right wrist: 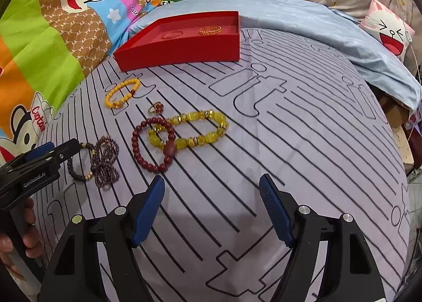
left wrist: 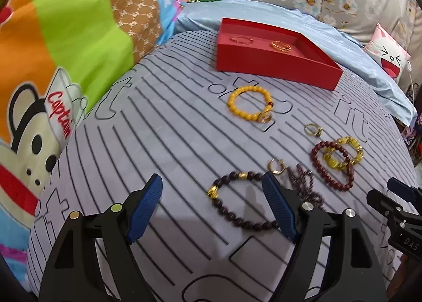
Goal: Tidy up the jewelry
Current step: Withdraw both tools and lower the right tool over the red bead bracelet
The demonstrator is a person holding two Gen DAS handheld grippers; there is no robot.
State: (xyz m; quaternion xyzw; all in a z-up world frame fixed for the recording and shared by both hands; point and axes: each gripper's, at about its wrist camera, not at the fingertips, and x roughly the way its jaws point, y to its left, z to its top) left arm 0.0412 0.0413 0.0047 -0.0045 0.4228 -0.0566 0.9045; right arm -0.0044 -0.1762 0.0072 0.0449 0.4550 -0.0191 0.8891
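Both grippers hang spread and empty above a striped bedspread [right wrist: 290, 122] strewn with jewelry.
Nearest, the left gripper [left wrist: 211, 186] points down over a dark bead bracelet [left wrist: 237, 196] and the right gripper [right wrist: 212, 187] over bare cloth; beyond lie a red bead bracelet [right wrist: 150, 144], a yellow stone bracelet [right wrist: 195, 128], a ring [right wrist: 156, 108], an orange bead bracelet [left wrist: 249, 103], then a red tray [right wrist: 184, 51] holding two gold bangles [right wrist: 209, 30], with cartoon quilts [left wrist: 66, 38] behind.

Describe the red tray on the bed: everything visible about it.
The red tray is a shallow, rectangular open box with low upright walls and a matte, card-like finish. It sits flat on the striped grey sheet, at its far end beside the light blue blanket. Inside lie a gold bangle and a thinner reddish bracelet, apart from each other. Neither gripper touches it.
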